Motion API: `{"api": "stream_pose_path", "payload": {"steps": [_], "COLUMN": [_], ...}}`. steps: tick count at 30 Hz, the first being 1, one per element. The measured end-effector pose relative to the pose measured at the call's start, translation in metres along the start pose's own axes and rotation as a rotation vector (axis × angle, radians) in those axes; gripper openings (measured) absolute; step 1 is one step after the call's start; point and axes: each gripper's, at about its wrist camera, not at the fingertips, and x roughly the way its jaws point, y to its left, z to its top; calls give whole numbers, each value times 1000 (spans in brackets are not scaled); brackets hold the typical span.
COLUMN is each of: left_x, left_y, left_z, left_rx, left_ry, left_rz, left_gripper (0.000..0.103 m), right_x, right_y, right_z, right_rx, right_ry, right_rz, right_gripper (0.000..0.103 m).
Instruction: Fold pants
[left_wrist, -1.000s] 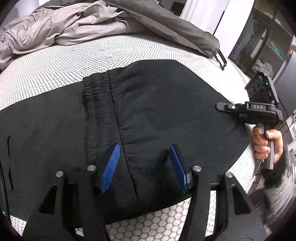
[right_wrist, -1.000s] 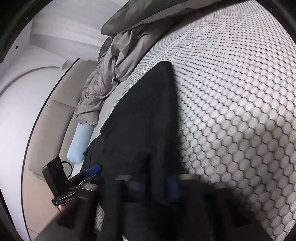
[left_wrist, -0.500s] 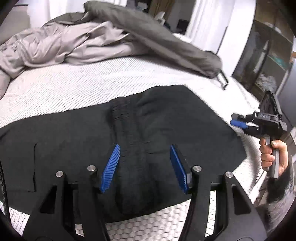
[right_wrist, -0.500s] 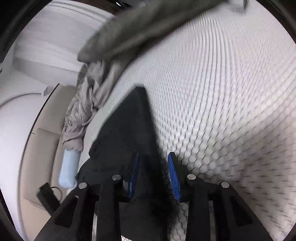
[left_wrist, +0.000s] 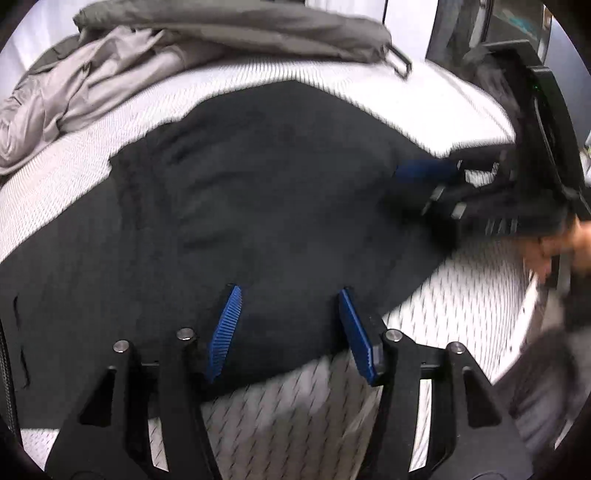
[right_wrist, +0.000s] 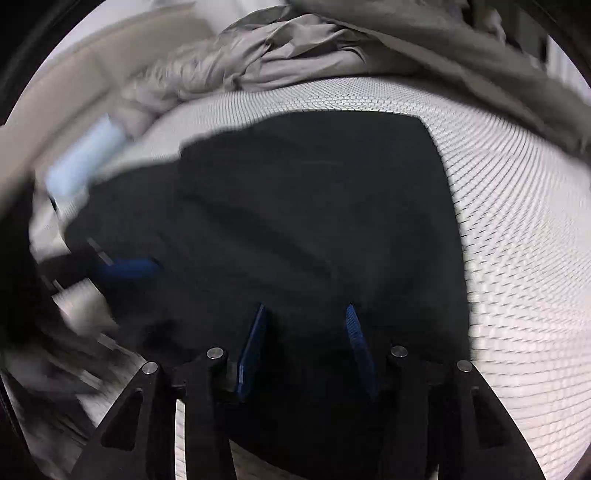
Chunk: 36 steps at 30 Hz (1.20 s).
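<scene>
Black pants (left_wrist: 258, 206) lie spread flat on my bed (left_wrist: 424, 110), covered in a white honeycomb-patterned sheet, reaching its near edge. The cloth is dark and mostly smooth, with faint creases. My left claw (left_wrist: 288, 317) is spread above the pants' near edge, pinching nothing. My right claw (right_wrist: 306, 343) is also spread over the fabric, gripping nothing. A rumpled grey blanket (right_wrist: 295, 55) is heaped along the bed's far side.

Honeycomb-patterned bed (right_wrist: 517, 229), rumpled grey duvet (left_wrist: 155, 62)
</scene>
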Motion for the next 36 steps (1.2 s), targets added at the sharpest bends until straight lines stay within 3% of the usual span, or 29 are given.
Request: {"api": "stream_pose_path", "payload": {"steps": [3, 5, 8, 13, 17, 20, 22, 24, 27, 30, 32, 33, 34, 36], "left_x": [-21, -38, -63, -73, -87, -109, -117, -115, -99, -95, -91, -90, -87, -85], "left_y": [11, 24, 57, 106, 158, 191, 207, 223, 244, 261, 271, 279, 286, 294], "left_z": [-14, -21, -29, -49, -88, -118, -133, -147, -170, -171, -164, -165, -165, -166], "left_rx": [7, -31, -196, -424, -701, -893, -981, -1072, -1215, -1237, -1247, -1265, -1292, -1313], "left_ry": [-18, -53, -138, -137, -159, -252, -301, -294, -303, -377, -387, -382, -364, -358], "left_rz": [-17, -12, 2, 160, 214, 274, 263, 230, 132, 134, 162, 179, 209, 259], "left_gripper": [52, 52, 62, 63, 63, 71, 78, 79, 79, 79, 68, 53, 26, 11], "right_x": [-13, -22, -34, -51, -54, -53, -53, -52, -56, -61, -56, -55, -51, -49], "right_y": [-23, -48, -65, -57, -67, -80, -88, -92, -99, -105, -102, -102, -98, -96], "right_z": [-7, -15, -23, -12, -20, -25, -28, -27, -29, -32, -26, -26, -22, -20], "right_rx": [-5, 96, 200, 205, 271, 346, 378, 411, 445, 455, 455, 454, 452, 444], "right_ry": [12, 6, -15, -124, -110, -105, -111, -121, -132, -136, -130, -128, -127, -127], "right_rz": [-119, -94, -61, -48, 1, 13, 16, 25, 50, 62, 69, 71, 73, 76], "right_gripper": [48, 54, 59, 78, 79, 81, 81, 81, 82, 82, 82, 82, 82, 82]}}
